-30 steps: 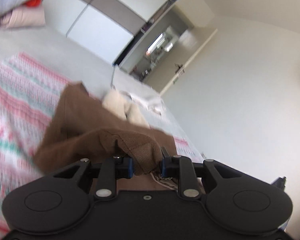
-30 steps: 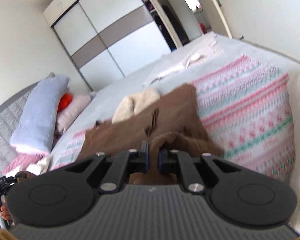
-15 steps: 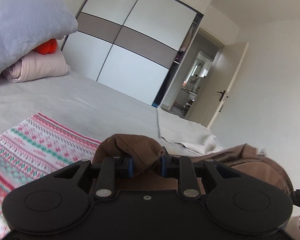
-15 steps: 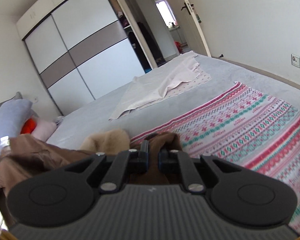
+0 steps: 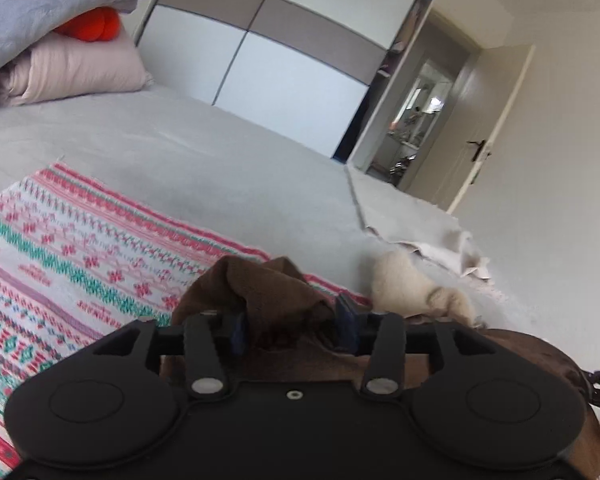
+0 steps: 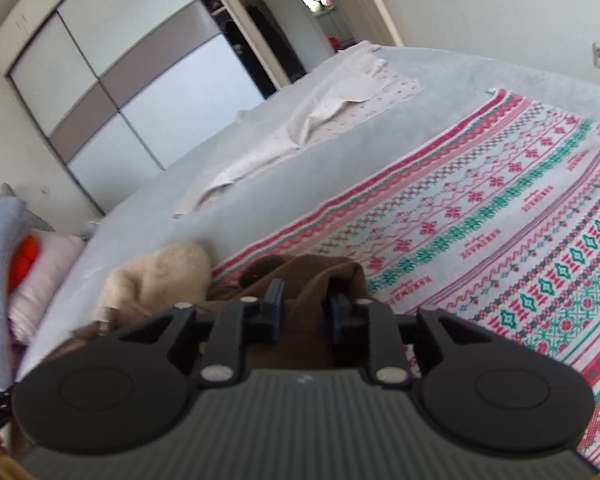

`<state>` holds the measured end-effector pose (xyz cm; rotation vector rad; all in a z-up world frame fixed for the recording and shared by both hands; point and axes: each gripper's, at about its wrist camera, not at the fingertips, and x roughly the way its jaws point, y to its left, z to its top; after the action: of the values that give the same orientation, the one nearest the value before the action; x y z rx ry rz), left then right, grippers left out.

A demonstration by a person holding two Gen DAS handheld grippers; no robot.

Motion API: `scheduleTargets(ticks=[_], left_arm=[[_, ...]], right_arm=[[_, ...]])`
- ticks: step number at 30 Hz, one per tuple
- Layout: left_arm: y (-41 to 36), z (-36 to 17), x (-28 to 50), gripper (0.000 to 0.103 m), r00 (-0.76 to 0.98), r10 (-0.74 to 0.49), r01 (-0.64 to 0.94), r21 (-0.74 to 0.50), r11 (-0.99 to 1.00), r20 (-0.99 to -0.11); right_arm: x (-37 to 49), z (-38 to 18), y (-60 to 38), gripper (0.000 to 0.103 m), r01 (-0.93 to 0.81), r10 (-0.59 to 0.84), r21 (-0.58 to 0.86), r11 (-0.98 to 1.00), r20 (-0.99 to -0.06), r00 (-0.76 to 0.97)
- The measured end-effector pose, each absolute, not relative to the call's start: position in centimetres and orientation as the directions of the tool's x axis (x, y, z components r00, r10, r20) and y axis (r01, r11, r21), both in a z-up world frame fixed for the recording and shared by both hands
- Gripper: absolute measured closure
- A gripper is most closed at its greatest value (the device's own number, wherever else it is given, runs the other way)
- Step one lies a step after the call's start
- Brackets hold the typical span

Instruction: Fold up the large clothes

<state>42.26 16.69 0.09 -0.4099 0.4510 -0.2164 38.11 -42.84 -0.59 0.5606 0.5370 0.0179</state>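
A brown garment (image 5: 268, 288) lies bunched on the patterned blanket, just ahead of both grippers. In the left wrist view my left gripper (image 5: 292, 326) has its jaws apart, with a fold of the brown cloth lying loosely between them. In the right wrist view my right gripper (image 6: 303, 312) also has its jaws apart, with brown cloth (image 6: 316, 276) lying between them. A cream fleece piece (image 6: 160, 276) lies beside the brown garment; it also shows in the left wrist view (image 5: 412, 284).
A pink, green and white patterned blanket (image 6: 500, 220) covers the grey bed (image 5: 180, 152). A pale sheet (image 6: 320, 116) lies at the far corner. Pillows (image 5: 72, 68) are stacked at the head. A wardrobe (image 5: 280, 52) and an open door (image 5: 492, 128) stand beyond.
Both grippers came down toward the bed with the brown garment. Their jaws, shut on the cloth before, now stand apart and the cloth lies loose between them.
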Motion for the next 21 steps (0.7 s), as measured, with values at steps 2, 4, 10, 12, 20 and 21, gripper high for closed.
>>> scheduleTargets(ticks=[2,4,10,12,20,21], left_arm=[[17.3,1.7,40.6,0.023,0.913,-0.243,0.123,-0.347,0.93,-0.327],[17.8,2.7,39.9,0.018,0.934,-0.212,0.146,-0.234,0.961,-0.289],[17.0,0.4,44.1,0.019,0.844,-0.143,0.146,-0.035,0.989,-0.517],[16.6,-0.6,45.8,0.021,0.819,-0.146,0.139,-0.056,0.989,-0.555],[12.9,0.4,45.7,0.095,0.867,-0.094,0.11,0.005,0.994,-0.489],[12.6,1.1,44.6,0.095,0.894,-0.09,0.113,0.026,0.993,-0.439]], right_arm=[[36.6,0.5,-43.7,0.04,0.091,0.153,0.505,0.859,-0.421,0.894],[35.1,2.0,-44.5,0.029,0.075,0.1,0.44,0.895,-0.362,0.927],[35.8,2.9,-44.7,0.027,0.059,0.065,0.27,0.961,-0.427,0.902],[37.2,2.5,-43.8,0.026,0.06,0.062,0.244,0.968,-0.461,0.885],[41.9,-0.4,-40.0,0.094,0.097,-0.006,0.142,0.985,-0.536,0.844],[41.2,-0.2,-39.0,0.098,0.117,-0.063,0.079,0.99,-0.494,0.867]])
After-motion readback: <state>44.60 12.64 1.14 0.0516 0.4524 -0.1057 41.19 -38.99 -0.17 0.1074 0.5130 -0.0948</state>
